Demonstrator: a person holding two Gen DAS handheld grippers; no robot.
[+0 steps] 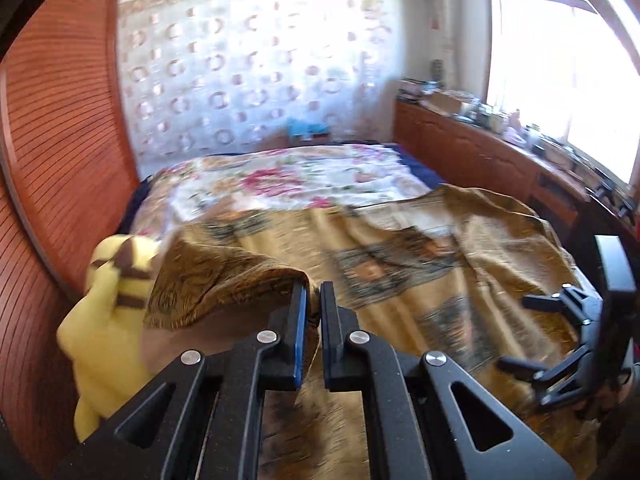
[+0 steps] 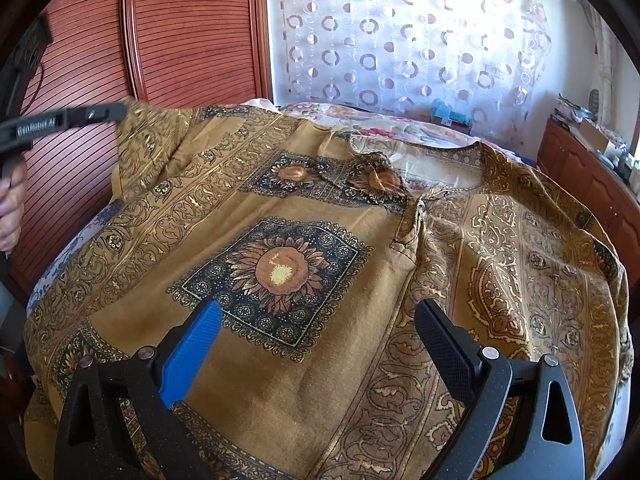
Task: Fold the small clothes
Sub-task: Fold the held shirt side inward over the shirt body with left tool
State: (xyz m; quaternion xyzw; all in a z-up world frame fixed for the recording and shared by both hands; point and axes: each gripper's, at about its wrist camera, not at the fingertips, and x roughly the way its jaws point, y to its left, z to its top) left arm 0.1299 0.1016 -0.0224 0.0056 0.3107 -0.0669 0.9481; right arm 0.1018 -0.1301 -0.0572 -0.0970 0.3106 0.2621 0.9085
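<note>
A golden-brown garment [image 2: 304, 380] printed with sunflower squares lies spread over the bed, its neckline [image 2: 440, 168] toward the far side. My left gripper [image 1: 314, 294] is shut on the garment's left edge [image 1: 224, 280] and holds that flap lifted off the bed. In the right wrist view the left gripper [image 2: 118, 112] shows at the upper left with the cloth hanging from it and a hand [image 2: 10, 208] behind it. My right gripper [image 2: 320, 320] hovers open just above the garment's near part with nothing between its fingers. It also shows at the right in the left wrist view, the right gripper [image 1: 516, 332].
A yellow plush toy [image 1: 108, 308] sits by the bed's left side. A floral sheet [image 1: 288, 176] covers the far bed. A louvred wooden wardrobe [image 2: 192, 28] stands on the left. A cluttered wooden cabinet [image 1: 472, 144] runs under the window on the right.
</note>
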